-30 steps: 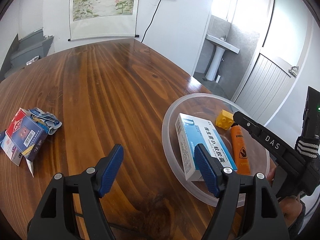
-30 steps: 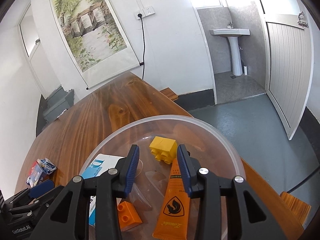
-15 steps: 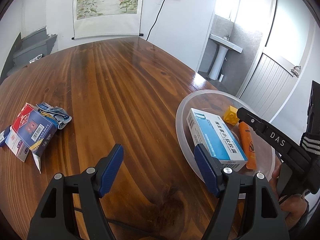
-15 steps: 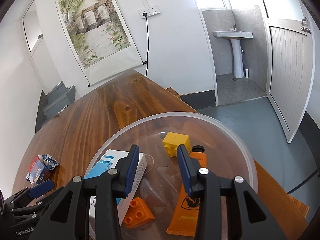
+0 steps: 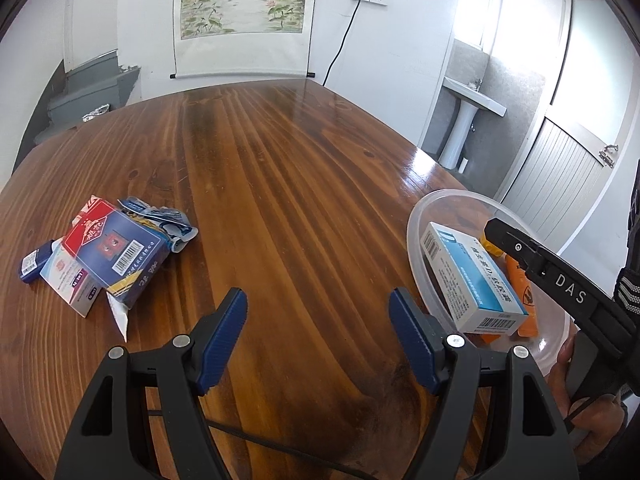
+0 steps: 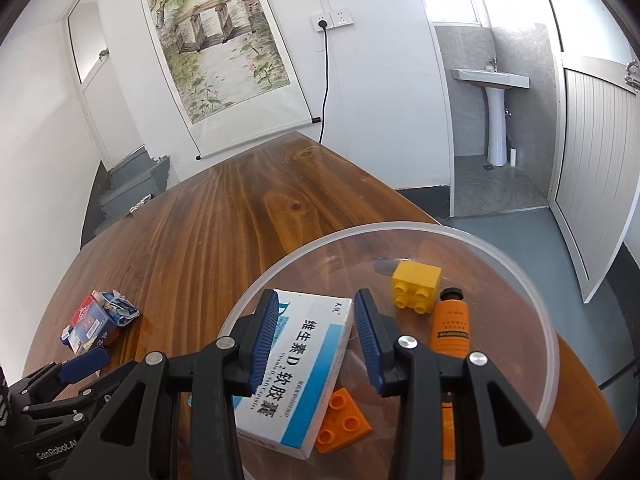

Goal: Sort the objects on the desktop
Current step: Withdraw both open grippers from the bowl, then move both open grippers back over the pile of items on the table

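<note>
Left wrist view shows the left hand-held gripper (image 5: 316, 320) with its blue pads spread wide above the bare wooden counter (image 5: 280, 200), and nothing is between them. At about 9 o'clock from it lies a pile of small packages (image 5: 108, 256): a red and blue carton on top, crumpled wrappers behind it, a small dark blue box at its left edge. At 3 o'clock stands the clear plastic bowl (image 5: 416, 256), near the counter's edge, and the right hand-held gripper (image 5: 494, 230) reaches over it from the right side.

Right wrist view looks down into the bowl (image 6: 548, 344). The right hand-held gripper (image 6: 316, 336) hangs over the white and blue medicine box (image 6: 304, 364), its pads partly spread on both sides of the box. I cannot tell whether they touch it. Inside the bowl, at 2 o'clock from the box, lies a yellow building block (image 6: 416, 284); an orange tube (image 6: 450, 328) with black cap is just beside it, and an orange block (image 6: 344, 420) lies against the box at 5 o'clock.
</note>
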